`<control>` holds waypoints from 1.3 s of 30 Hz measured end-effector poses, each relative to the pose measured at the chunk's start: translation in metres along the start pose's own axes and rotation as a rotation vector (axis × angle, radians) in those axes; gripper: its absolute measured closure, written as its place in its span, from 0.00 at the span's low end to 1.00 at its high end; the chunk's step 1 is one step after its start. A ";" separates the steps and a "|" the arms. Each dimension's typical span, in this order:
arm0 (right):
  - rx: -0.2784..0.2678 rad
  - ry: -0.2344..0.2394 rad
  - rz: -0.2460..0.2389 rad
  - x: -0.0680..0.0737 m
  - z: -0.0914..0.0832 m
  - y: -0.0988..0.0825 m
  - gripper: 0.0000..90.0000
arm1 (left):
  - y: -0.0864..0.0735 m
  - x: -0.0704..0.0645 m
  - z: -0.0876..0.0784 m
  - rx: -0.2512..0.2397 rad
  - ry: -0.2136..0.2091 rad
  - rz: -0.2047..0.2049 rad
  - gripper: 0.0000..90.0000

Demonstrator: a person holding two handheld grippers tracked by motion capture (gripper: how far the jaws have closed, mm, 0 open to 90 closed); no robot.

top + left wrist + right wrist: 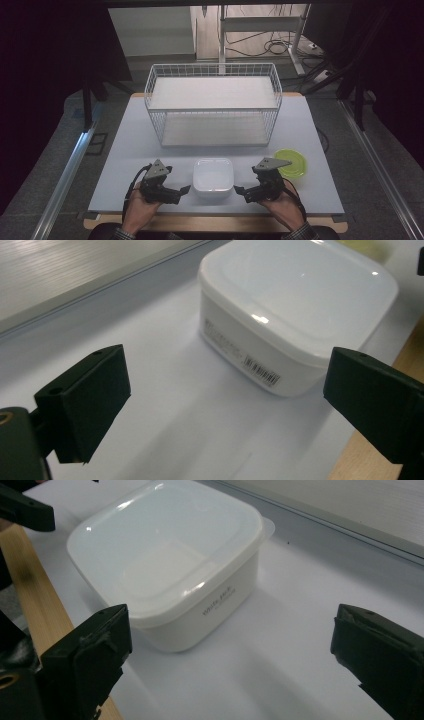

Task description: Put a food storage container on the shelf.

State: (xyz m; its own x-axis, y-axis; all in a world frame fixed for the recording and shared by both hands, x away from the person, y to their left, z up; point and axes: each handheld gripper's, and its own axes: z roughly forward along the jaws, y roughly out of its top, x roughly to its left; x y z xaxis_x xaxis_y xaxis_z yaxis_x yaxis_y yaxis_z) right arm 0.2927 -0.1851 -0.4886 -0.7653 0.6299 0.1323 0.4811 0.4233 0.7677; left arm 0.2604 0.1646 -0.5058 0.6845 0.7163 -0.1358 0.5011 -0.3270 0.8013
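Near the front edge of the pale lavender-white tabletop (125,150), between the two hands, sits the square white plastic container with rounded corners and a fitted translucent lid (213,175), upright and closed. Flanked on its left by the left black two-jaw gripper (186,190), held in the left hand (142,205), jaws pointing inward toward the container, spread wide with nothing between them and short of the box wall. Flanked on its right by the right black two-jaw gripper (239,190), held in the right hand (282,202), likewise aimed inward, jaws spread wide, empty, clear of the container. Seen from the left gripper view: the white container (295,305) ahead and slightly to the right of the gap between the two black jaws, a barcode label on its near side wall, bare tabletop under the jaws. Seen from the right gripper view: the same container (170,565) ahead and to the left, small printed lettering on its side, a lid tab jutting at the far corner, the near jaw just beside the lower corner of the box but not pressing it, the wooden table edge (35,605) running beside. Behind the container, in the middle of the table, a white wire-mesh basket with a flat pale shelf inside (213,107). To the right, near the right gripper, a round lime-green plastic plate (295,162), partly hidden behind that gripper's grey three-cornered top plate.
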 end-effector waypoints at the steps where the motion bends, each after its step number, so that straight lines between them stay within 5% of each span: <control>1: 0.000 0.007 0.010 0.000 0.000 0.001 0.03 | 0.001 0.001 0.000 -0.006 -0.012 0.002 0.04; 3: 0.000 0.028 0.029 0.000 0.001 0.005 0.03 | 0.007 0.001 0.001 -0.015 -0.051 -0.017 0.06; 12: -0.004 0.057 0.044 0.003 0.005 0.019 0.19 | 0.024 -0.001 0.011 -0.008 -0.065 0.013 0.16; 22: 0.067 0.076 0.064 -0.004 0.028 0.030 0.28 | 0.029 0.005 0.035 0.033 -0.126 -0.027 0.17; 28: 0.087 0.126 0.114 -0.007 0.035 0.029 0.30 | 0.026 0.008 0.040 0.045 -0.181 -0.083 0.19; 31: 0.101 0.176 0.138 -0.008 0.037 0.028 0.35 | 0.025 0.007 0.045 0.066 -0.261 -0.102 0.19; 34: 0.111 0.182 0.154 -0.007 0.037 0.028 0.36 | 0.026 0.005 0.044 0.074 -0.251 -0.098 0.19; 39: 0.133 0.177 0.232 -0.007 0.029 0.028 0.54 | 0.026 0.003 0.034 0.096 -0.237 -0.146 0.32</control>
State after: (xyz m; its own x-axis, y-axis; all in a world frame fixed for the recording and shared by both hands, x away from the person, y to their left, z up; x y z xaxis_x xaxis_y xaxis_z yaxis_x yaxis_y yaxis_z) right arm 0.3242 -0.1591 -0.4861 -0.6858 0.6011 0.4104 0.6942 0.3707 0.6170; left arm 0.2933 0.1372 -0.5054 0.7005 0.6000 -0.3865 0.6433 -0.2962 0.7060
